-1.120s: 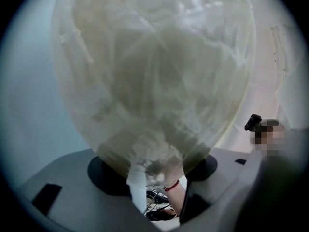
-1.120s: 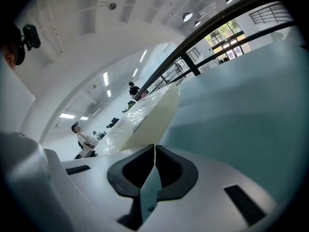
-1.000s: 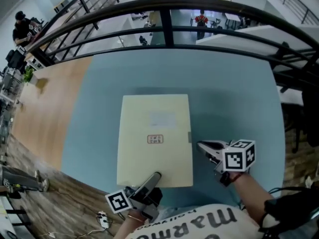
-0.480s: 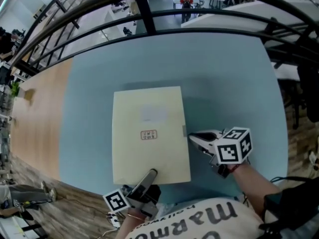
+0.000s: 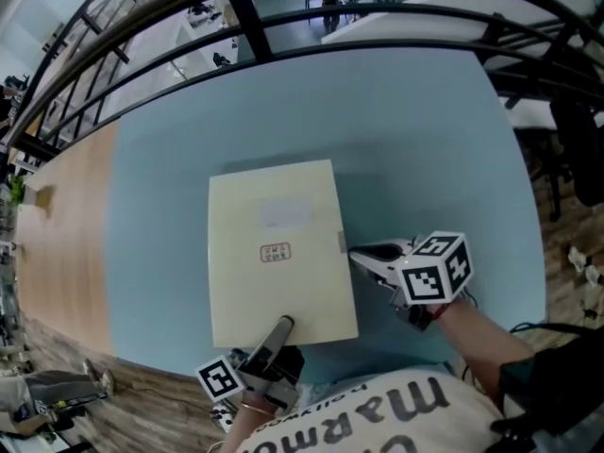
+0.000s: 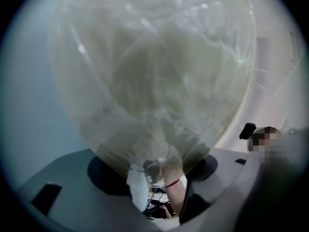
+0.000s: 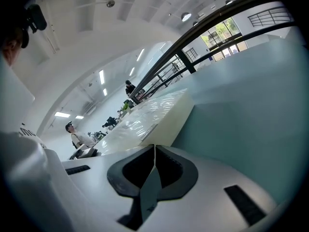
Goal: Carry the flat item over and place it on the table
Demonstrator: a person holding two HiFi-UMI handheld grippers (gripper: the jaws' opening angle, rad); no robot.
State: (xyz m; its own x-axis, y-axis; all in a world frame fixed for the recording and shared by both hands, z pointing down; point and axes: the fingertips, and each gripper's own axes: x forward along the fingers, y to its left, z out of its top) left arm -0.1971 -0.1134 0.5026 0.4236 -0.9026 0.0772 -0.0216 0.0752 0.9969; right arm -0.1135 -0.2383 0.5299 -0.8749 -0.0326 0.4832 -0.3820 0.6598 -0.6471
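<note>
A flat cream box (image 5: pixel 274 253) wrapped in clear plastic lies on the blue table (image 5: pixel 425 140), its near edge close to the table's front edge. My left gripper (image 5: pixel 281 328) is at that near edge, one finger lying on the box's top, shut on it. In the left gripper view the glossy box (image 6: pixel 149 71) fills the space past the jaws. My right gripper (image 5: pixel 357 253) is shut and empty, its tip right beside the box's right edge, level with the table. The right gripper view shows the box (image 7: pixel 145 115) just ahead of the closed tips (image 7: pixel 154 146).
A dark metal railing (image 5: pixel 283 8) runs behind the table's far edge. A wooden surface (image 5: pixel 57 234) adjoins the table on the left. A black chair (image 5: pixel 576 149) stands off the right side. Bare blue tabletop (image 7: pixel 251 105) stretches right of the box.
The head view has swung, so table and box sit further left in it. Both grippers keep their places at the box; the right tip has drawn slightly nearer its right edge.
</note>
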